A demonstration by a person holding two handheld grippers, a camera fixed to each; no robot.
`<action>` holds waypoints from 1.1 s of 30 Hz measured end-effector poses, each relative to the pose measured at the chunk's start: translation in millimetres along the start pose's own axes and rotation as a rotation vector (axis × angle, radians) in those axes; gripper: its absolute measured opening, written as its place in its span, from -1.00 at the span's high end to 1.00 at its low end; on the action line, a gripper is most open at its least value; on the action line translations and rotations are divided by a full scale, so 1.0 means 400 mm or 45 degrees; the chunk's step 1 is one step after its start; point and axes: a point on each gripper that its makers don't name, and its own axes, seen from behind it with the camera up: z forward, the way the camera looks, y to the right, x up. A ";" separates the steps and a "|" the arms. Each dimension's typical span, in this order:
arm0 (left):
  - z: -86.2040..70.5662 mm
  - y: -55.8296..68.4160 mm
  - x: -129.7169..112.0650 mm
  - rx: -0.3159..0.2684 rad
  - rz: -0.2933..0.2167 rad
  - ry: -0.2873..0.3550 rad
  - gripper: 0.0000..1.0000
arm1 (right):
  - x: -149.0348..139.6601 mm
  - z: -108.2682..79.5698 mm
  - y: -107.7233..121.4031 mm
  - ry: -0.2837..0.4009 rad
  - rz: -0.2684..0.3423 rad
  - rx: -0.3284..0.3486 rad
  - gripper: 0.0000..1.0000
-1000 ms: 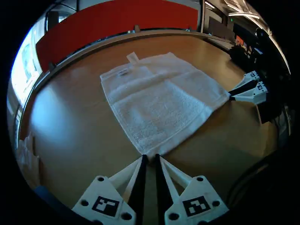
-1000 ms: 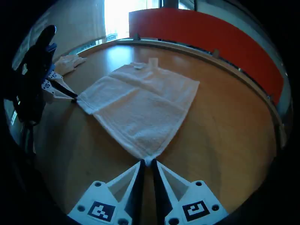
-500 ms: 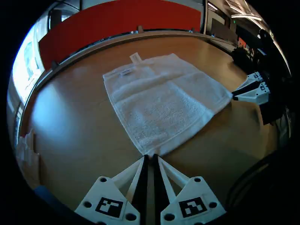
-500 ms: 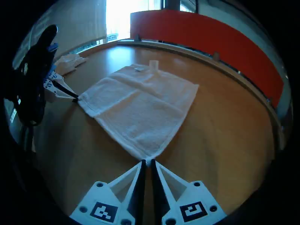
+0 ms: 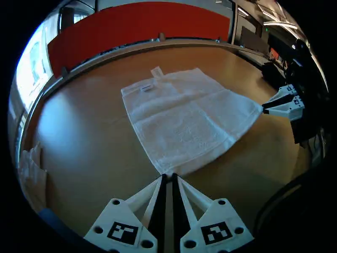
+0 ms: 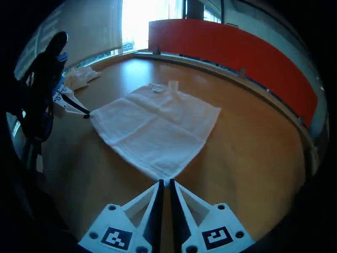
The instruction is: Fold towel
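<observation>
You have one white towel point(image 5: 189, 122) at the middle of one wooden surface point(image 5: 84, 139). Claws counted: two, the left claw point(image 5: 168, 177) and the right claw point(image 6: 165, 182). One heap of pale cloth point(image 6: 82, 76) lies at the surface's edge. One red panel point(image 5: 139, 21) stands along its far edge.
</observation>
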 end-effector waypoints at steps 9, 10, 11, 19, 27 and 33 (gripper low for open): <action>-0.077 0.002 0.048 -0.005 -0.047 0.036 0.81 | 0.081 -0.071 -0.001 0.068 -0.004 -0.014 0.79; -0.086 0.002 0.055 -0.005 -0.052 0.041 0.81 | 0.089 -0.080 -0.003 0.075 -0.004 -0.013 0.79; -0.095 0.001 0.062 -0.005 -0.057 0.047 0.81 | 0.098 -0.090 -0.005 0.082 -0.004 -0.012 0.79; -0.166 0.001 0.110 -0.012 -0.097 0.088 0.81 | 0.151 -0.158 -0.019 0.119 -0.008 -0.004 0.79; -0.227 0.015 0.127 -0.026 -0.107 0.098 0.81 | 0.182 -0.216 -0.028 0.127 0.001 0.008 0.79; -0.249 0.028 0.119 -0.037 -0.122 0.096 0.82 | 0.186 -0.241 -0.032 0.124 0.005 0.005 0.79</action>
